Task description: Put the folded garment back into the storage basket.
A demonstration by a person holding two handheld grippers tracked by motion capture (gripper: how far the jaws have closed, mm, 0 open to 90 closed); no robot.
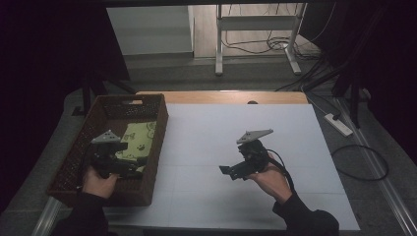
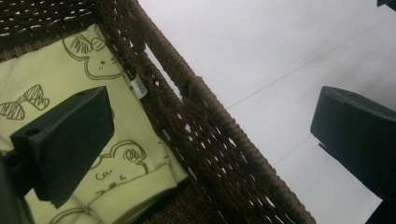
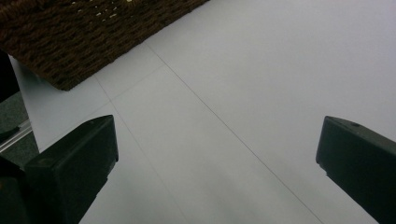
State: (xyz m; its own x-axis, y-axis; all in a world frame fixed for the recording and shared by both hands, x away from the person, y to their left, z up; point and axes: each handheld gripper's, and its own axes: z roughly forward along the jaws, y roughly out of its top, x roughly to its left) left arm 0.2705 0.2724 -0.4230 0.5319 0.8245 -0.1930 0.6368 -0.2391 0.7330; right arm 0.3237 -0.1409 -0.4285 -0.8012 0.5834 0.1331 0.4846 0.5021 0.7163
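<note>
I find the green cloth (image 2: 116,154) lying folded inside the basket (image 2: 219,135). My left gripper (image 1: 129,168) hovers wide over it; right gripper (image 1: 227,172) wide, empty. Placement appears done.

Green printed cloth (image 2: 70,116) in basket (image 2: 210,121)
</note>
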